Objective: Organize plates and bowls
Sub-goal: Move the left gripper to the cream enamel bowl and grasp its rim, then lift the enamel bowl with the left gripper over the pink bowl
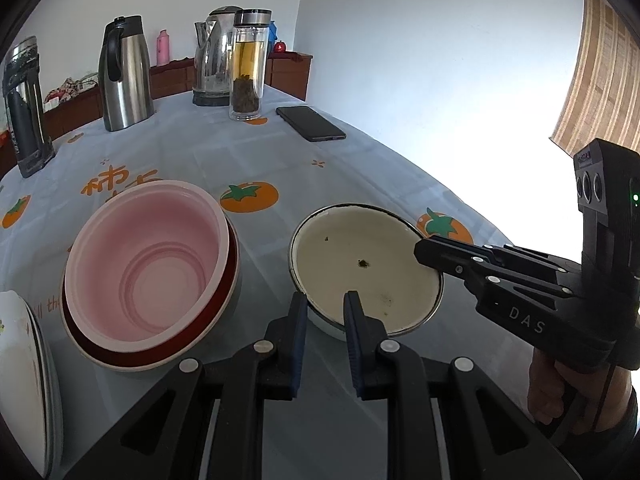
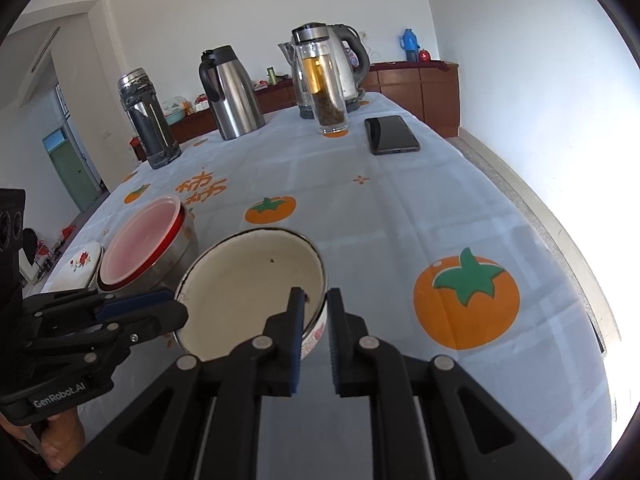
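On a persimmon-print tablecloth point(image 1: 360, 168), floral plates point(image 1: 24, 380) sit at 9 o'clock beside a pink bowl point(image 1: 148, 268) nested in a steel one; the left gripper point(image 1: 326, 312), jaws part-open, straddles the cream enamel bowl's point(image 1: 360, 264) near rim, the right gripper point(image 2: 314, 308) likewise straddling its 3 o'clock rim, neither visibly clamped

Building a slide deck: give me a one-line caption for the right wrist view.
Both grippers straddle the rim of a cream enamel bowl on a persimmon-print tablecloth, beside stacked bowls.
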The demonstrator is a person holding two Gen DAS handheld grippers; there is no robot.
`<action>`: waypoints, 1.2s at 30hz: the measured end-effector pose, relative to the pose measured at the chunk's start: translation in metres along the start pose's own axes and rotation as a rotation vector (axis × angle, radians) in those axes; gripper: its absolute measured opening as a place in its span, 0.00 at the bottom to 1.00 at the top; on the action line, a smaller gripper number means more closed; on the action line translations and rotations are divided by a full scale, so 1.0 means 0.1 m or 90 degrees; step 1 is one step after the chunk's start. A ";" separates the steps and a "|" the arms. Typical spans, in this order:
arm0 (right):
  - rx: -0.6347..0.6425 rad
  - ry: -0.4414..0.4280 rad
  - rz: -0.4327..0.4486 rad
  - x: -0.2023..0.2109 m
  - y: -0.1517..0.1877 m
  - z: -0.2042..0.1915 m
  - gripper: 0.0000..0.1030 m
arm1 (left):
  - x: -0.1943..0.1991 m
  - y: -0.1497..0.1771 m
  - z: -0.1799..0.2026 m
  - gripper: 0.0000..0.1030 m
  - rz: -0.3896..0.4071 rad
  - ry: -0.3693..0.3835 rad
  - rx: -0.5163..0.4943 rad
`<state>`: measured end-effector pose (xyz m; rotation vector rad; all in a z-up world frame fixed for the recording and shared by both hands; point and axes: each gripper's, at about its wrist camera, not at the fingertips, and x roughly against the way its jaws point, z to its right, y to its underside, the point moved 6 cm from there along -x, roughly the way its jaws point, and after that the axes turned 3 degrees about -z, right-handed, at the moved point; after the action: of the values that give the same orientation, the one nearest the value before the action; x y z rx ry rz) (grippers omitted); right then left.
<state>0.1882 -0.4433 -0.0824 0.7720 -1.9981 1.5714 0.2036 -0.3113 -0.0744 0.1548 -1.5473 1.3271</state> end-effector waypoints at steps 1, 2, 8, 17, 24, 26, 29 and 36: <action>-0.002 -0.003 0.001 0.00 -0.01 0.00 0.11 | 0.00 0.00 -0.02 0.20 0.001 0.002 0.004; -0.005 -0.006 0.001 0.00 -0.01 0.00 0.11 | 0.00 0.00 -0.02 0.20 0.001 0.002 0.005; -0.008 -0.008 0.000 -0.02 0.00 0.02 0.10 | 0.01 0.00 -0.01 0.20 0.011 -0.009 -0.005; -0.015 -0.008 0.001 0.01 0.00 -0.01 0.11 | -0.02 0.03 0.02 0.25 0.006 -0.023 -0.007; -0.029 -0.028 0.005 0.09 -0.02 -0.05 0.11 | 0.04 0.04 -0.03 0.25 0.016 -0.013 0.011; -0.023 -0.028 0.010 0.14 -0.05 -0.10 0.11 | 0.09 0.03 -0.04 0.25 0.025 -0.009 0.017; -0.015 -0.031 0.023 0.24 -0.10 -0.18 0.11 | 0.20 -0.01 -0.07 0.25 0.042 -0.005 0.026; 0.007 -0.035 0.054 0.42 -0.27 -0.39 0.11 | 0.44 -0.11 -0.16 0.25 0.084 -0.004 0.049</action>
<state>0.1771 -0.4160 -0.0260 0.7517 -2.0889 1.6269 0.2011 -0.2807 -0.0367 0.1055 -1.5342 1.4923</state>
